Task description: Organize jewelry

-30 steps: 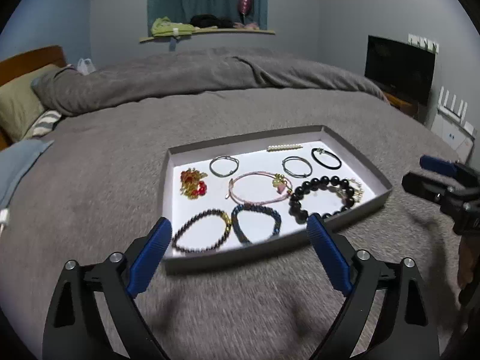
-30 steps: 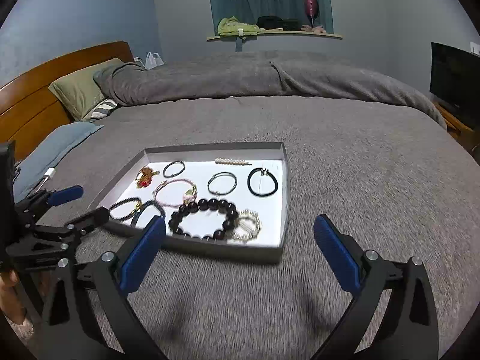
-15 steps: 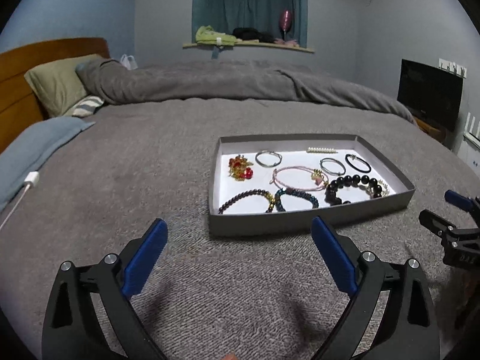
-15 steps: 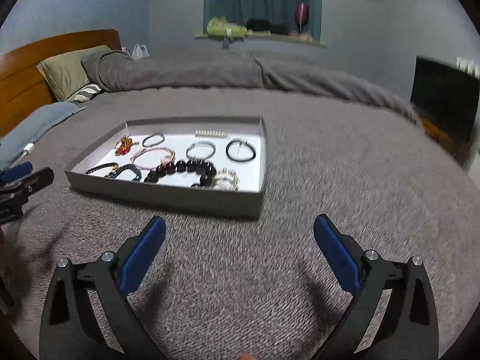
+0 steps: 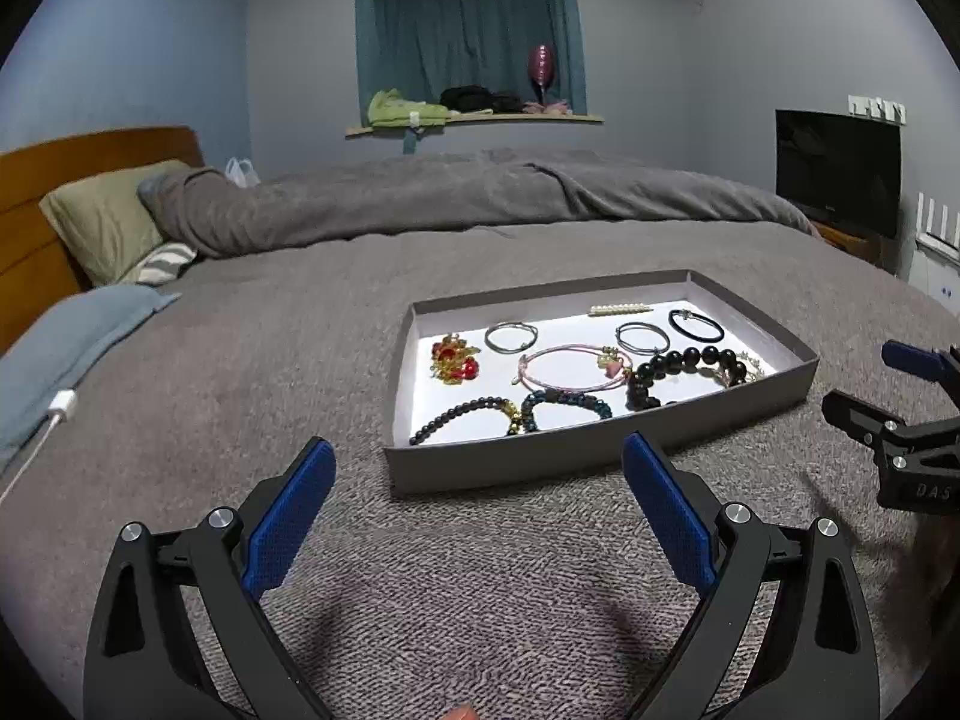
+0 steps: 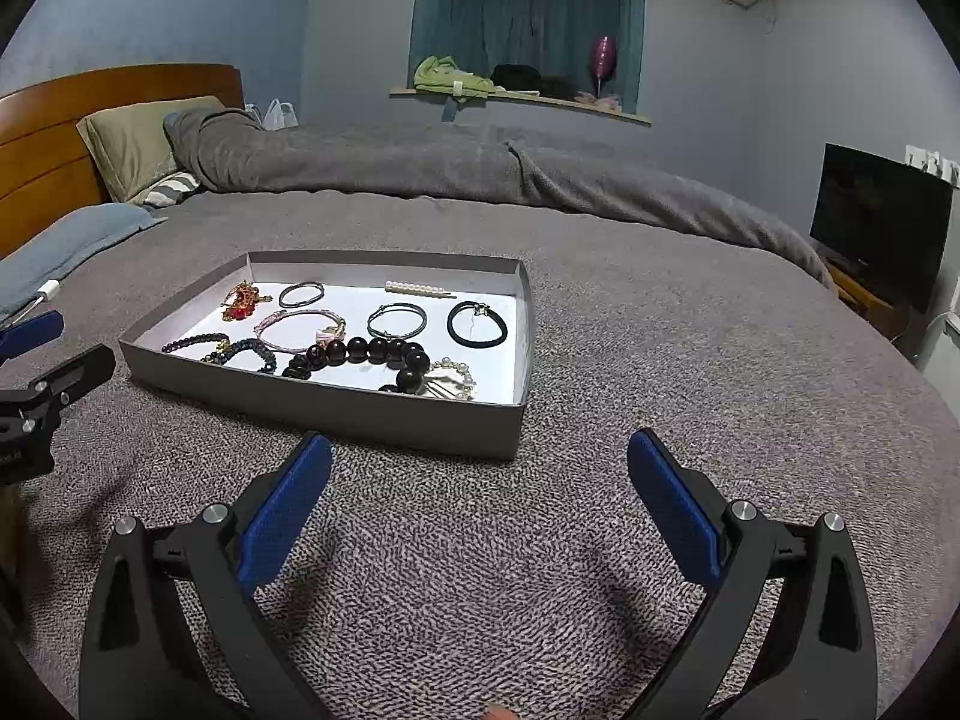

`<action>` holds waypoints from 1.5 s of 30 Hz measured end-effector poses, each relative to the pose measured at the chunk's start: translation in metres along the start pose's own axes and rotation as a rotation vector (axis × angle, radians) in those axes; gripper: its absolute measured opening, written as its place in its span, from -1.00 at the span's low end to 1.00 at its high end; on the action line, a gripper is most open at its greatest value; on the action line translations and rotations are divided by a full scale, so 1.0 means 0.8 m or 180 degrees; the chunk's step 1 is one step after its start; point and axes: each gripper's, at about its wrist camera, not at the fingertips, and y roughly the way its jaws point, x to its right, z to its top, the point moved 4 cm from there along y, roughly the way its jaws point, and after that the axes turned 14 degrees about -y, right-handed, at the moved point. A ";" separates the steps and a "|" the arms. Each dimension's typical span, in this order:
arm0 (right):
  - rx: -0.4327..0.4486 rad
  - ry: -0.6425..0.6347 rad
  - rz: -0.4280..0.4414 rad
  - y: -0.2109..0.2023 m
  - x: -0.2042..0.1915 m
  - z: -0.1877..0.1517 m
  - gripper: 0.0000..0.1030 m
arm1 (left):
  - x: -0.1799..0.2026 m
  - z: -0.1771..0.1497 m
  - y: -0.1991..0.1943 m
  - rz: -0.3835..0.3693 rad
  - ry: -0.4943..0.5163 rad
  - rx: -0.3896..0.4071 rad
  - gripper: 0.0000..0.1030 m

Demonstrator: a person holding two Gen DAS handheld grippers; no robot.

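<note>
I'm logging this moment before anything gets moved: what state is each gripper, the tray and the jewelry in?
left gripper: open, empty, short of the tray.
right gripper: open, empty, short of the tray.
tray: lidless, flat on the bed.
large black bead bracelet: lying in the tray, touching the pearl piece.
black hair tie: flat, apart from the rest.
pink cord bracelet: flat, mid-tray.
pearl hair clip: near the far wall.

The left claw (image 5: 477, 462) hovers wide apart and empty over the grey bed (image 5: 240, 372), just short of a shallow grey tray (image 5: 600, 456). Inside lie a black bead bracelet (image 5: 684, 369), a pink cord bracelet (image 5: 573, 367) and a red-gold brooch (image 5: 455, 358). The right claw (image 5: 864, 381) shows at the right edge.
</note>
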 end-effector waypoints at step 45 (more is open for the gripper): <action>0.0008 -0.0092 -0.0047 0.001 -0.006 0.000 0.89 | 0.015 -0.008 0.000 -0.0082 0.0198 0.0006 0.86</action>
